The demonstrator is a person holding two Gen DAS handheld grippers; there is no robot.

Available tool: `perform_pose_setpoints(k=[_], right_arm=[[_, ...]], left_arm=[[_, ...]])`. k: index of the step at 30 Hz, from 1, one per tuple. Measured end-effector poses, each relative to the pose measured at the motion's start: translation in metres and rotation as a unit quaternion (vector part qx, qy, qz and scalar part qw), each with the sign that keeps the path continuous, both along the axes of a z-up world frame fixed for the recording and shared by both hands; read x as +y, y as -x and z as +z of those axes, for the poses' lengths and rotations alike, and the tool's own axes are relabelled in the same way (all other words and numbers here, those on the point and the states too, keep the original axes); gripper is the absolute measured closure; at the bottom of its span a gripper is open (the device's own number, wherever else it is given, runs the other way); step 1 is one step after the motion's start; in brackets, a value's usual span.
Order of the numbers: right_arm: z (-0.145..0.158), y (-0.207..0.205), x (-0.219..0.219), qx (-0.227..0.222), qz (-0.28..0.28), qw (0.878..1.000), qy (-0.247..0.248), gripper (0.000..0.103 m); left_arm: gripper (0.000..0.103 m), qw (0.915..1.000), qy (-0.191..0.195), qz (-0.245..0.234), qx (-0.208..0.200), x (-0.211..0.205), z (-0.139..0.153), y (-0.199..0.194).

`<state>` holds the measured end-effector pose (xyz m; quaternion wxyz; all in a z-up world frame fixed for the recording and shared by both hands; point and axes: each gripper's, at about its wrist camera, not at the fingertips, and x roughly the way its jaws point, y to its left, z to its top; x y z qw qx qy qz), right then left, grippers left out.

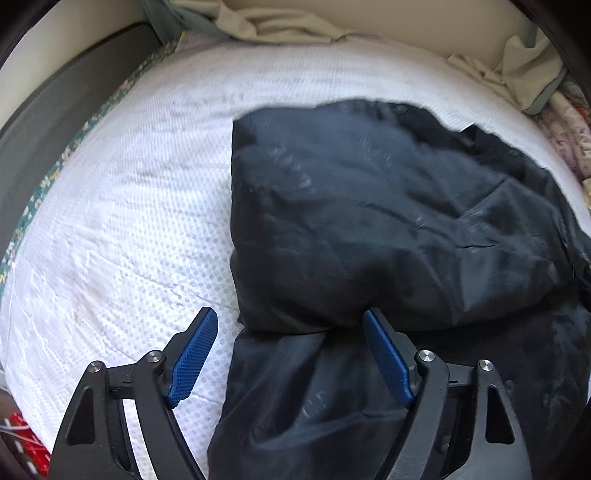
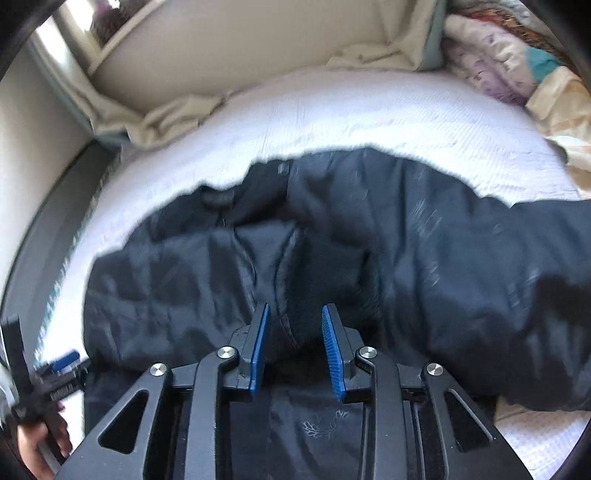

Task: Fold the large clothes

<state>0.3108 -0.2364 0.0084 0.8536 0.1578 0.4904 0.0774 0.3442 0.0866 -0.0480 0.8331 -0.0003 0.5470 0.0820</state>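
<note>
Left wrist view looks down on a dark jacket (image 1: 388, 229) lying on a bed's white textured mattress cover (image 1: 122, 206), with the left claw (image 1: 290, 321) spread wide over the garment's near left edge. Its left blue pad (image 1: 194, 358) sits above bare white cover, and its right blue pad (image 1: 388, 360) touches a rumpled fold of the dark fabric; nothing is pinched between them. One part of the jacket is doubled over the rest, so a thick folded edge runs across just ahead of the pads, and more of the fabric spreads beneath the claw toward the bottom of the frame. A floral-patterned trim (image 1: 66, 155) runs along the bed's left side, and crumpled cream bedding (image 1: 280, 22) lies at the far end. Right wrist view, blurred, shows the same jacket (image 2: 424, 266) stretched across the bed, a sleeve reaching toward the right edge. The right claw (image 2: 295, 312) hovers low over the middle of the garment, parted, with dark cloth rising between its pads; whether the pads press on it cannot be told. A pale leaf-wreath emblem (image 2: 325, 424) shows on the fabric beneath the claw. At the lower left, the other claw (image 2: 59, 365) and the hand (image 2: 40, 443) holding it appear. Pastel quilts (image 2: 509, 62) are heaped at the far right.
</note>
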Motion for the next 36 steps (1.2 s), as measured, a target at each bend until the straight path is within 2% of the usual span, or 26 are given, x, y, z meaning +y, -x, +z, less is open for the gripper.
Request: perform_pose_setpoints(k=[6, 13, 15, 17, 18, 19, 24, 26, 29, 32, 36], right_arm=[[-0.031, -0.008, 0.011, 0.035, 0.008, 0.999, 0.019, 0.078], [-0.049, -0.016, 0.019, 0.037, 0.005, 0.998, 0.049, 0.079], [-0.045, -0.015, 0.017, 0.040, 0.001, 0.998, 0.040, 0.076], [-0.038, -0.014, 0.012, 0.056, -0.003, 0.998, 0.014, 0.066], [-0.032, -0.011, 0.006, 0.062, -0.008, 0.998, -0.009, 0.055], [-0.025, -0.007, -0.002, 0.061, -0.015, 0.998, -0.027, 0.049], [0.001, 0.017, -0.036, 0.061, -0.037, 0.996, -0.054, 0.047], [0.009, 0.032, -0.054, 0.063, -0.049, 0.995, -0.054, 0.047], [0.017, 0.054, -0.078, 0.066, -0.065, 0.995, -0.048, 0.047], [0.023, 0.077, -0.100, 0.071, -0.079, 0.993, -0.046, 0.047], [0.019, 0.103, -0.114, 0.100, -0.078, 0.990, -0.054, 0.045]], left_arm=[[0.019, 0.9991, 0.020, 0.016, 0.034, 0.007, -0.029, -0.012], [0.020, 0.9985, 0.025, 0.021, 0.044, 0.005, -0.026, -0.018], [0.020, 0.9982, 0.033, 0.013, 0.048, 0.003, -0.020, -0.016], [0.020, 0.9977, 0.051, 0.005, 0.044, 0.007, -0.010, -0.010], [0.020, 0.9976, 0.058, 0.003, 0.038, 0.010, -0.002, -0.007], [0.020, 0.9976, 0.062, 0.002, 0.032, 0.017, 0.005, -0.003], [0.021, 0.9975, 0.069, 0.007, 0.015, 0.046, 0.023, 0.016], [0.023, 0.9965, 0.080, 0.010, 0.022, 0.056, 0.022, 0.026], [0.025, 0.9899, 0.130, 0.010, 0.055, 0.067, 0.011, 0.040], [0.025, 0.9746, 0.198, -0.002, 0.106, 0.069, -0.004, 0.060], [0.025, 0.9633, 0.233, -0.013, 0.133, 0.069, -0.013, 0.078]])
